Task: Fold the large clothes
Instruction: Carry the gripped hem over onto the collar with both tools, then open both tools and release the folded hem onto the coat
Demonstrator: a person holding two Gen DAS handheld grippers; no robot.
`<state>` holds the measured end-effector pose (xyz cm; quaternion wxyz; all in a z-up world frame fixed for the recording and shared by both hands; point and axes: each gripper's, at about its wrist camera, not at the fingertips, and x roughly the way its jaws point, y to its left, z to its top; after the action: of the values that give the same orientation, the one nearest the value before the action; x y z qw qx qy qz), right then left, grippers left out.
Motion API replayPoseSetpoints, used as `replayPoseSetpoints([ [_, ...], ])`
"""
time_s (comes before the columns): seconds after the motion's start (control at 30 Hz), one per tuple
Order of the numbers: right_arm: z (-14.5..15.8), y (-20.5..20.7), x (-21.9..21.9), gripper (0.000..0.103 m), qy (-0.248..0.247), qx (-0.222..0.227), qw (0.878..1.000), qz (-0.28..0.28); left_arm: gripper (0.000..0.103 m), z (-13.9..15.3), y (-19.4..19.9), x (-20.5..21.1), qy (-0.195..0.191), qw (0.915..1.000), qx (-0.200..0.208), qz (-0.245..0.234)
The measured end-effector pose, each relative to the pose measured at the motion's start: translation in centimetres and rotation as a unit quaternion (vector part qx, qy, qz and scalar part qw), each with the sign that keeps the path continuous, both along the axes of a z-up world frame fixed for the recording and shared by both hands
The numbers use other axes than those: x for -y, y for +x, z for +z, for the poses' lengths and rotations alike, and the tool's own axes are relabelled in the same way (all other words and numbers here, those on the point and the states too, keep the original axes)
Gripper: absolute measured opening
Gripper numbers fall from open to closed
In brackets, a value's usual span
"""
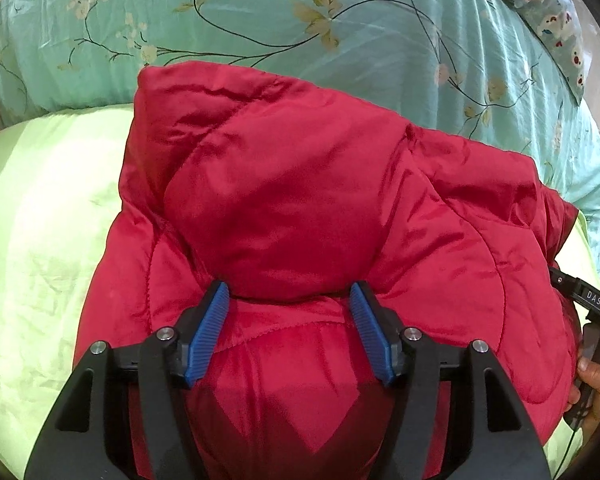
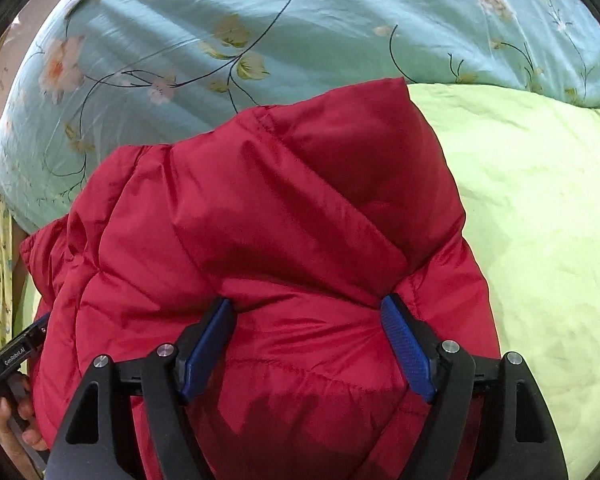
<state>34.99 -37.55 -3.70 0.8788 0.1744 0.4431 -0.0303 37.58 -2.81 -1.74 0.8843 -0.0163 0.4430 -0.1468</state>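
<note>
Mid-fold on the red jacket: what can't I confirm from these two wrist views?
- Left wrist view: near hem of the red jacket runs under the left tool and off the bottom edge.
- Right wrist view: jacket bulk hides what the right tool touches; fingers apart.
- Sleeves, zipper: folded under, unseen.
- Green sheet beneath the jacket: covered.

Bed w/ pale green sheet (image 1: 40, 220), teal floral quilt (image 1: 260, 12) behind, cartoon-print pillow (image 1: 556, 20) far right.

The left gripper (image 1: 290, 292) points forward, jaws spread wide, blue pads (image 1: 208, 334) angled outward. The right gripper (image 2: 308, 308) matches it, jaws wide apart. A hand (image 1: 598, 380) grips each handle.
</note>
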Motion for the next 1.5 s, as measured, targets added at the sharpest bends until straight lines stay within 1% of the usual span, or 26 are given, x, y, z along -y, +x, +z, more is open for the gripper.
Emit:
replayPoseSetpoints([
  [0.17,-0.3,0.2,0.1,0.079,0.003,0.005,1.000,-0.003,0.064,-0.5,0.3,-0.3,-0.008,1.0000,0.000,-0.001],
  [0.4,-0.2,-0.3,0.1,0.080,0.001,0.007,1.000,-0.004,0.064,-0.6,0.1,-0.7,-0.008,1.0000,-0.002,-0.003],
  [0.6,0.3,-0.6,-0.1,0.080,0.000,0.012,1.000,0.000,0.063,0.5,-0.4,-0.6,-0.011,0.9999,-0.004,-0.008],
  [0.83,2.7,-3.7,-0.4,0.079,-0.014,0.030,0.999,0.013,0.064,2.4,-3.2,-2.7,-0.038,0.9991,0.007,-0.018],
  [0.9,3.3,-4.7,-0.1,0.079,-0.013,0.034,0.999,0.014,0.067,2.8,-4.0,-3.4,-0.047,0.9986,0.009,-0.021],
  [1.17,4.3,-7.7,1.0,0.079,-0.002,0.036,0.999,0.015,0.067,3.4,-5.7,-6.5,-0.066,0.9977,0.013,-0.006],
  [1.23,4.5,-8.1,1.3,0.080,0.000,0.034,0.999,0.015,0.073,3.5,-6.1,-7.1,-0.064,0.9978,0.014,0.001],
  [1.27,4.5,-8.4,1.5,0.080,0.001,0.033,0.999,0.015,0.080,3.6,-6.2,-7.5,-0.064,0.9978,0.017,0.005],
  [1.3,4.6,-8.6,1.6,0.081,0.002,0.033,0.999,0.015,0.082,3.6,-6.2,-7.8,-0.064,0.9977,0.019,0.009],
  [1.4,4.6,-9.1,2.3,0.082,0.006,0.030,0.999,0.010,0.082,3.5,-6.1,-9.2,-0.071,0.9972,0.016,0.017],
  [1.5,4.4,-9.4,3.0,0.084,0.022,0.028,0.999,0.009,0.082,3.0,-6.0,-10.5,-0.081,0.9963,0.006,0.027],
])
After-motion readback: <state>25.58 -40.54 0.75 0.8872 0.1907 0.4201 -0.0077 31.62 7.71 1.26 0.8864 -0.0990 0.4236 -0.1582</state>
